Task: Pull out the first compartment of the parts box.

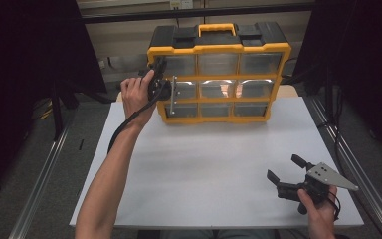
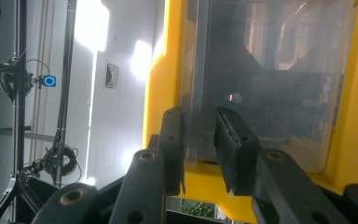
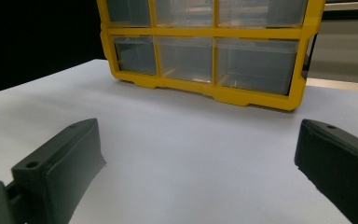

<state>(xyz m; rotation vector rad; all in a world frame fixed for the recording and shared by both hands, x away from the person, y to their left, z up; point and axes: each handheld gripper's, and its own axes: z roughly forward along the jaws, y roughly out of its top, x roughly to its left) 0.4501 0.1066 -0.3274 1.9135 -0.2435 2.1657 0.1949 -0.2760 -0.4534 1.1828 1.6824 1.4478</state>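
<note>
Left black two-jaw gripper (image 2: 199,151) pinches narrowly on the clear plastic drawer (image 2: 261,84) at the upper-left corner of the yellow-framed organiser cabinet (image 1: 219,74); right gripper (image 1: 289,175) rests wide, well apart, near the white table's (image 1: 204,164) front.

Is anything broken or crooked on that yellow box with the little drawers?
Nothing looks broken or spilled. The yellow drawer box stands upright at the back of the white table, its clear drawers all in rows. The left gripper is pinching the edge of one clear drawer; the right gripper rests open.
</note>
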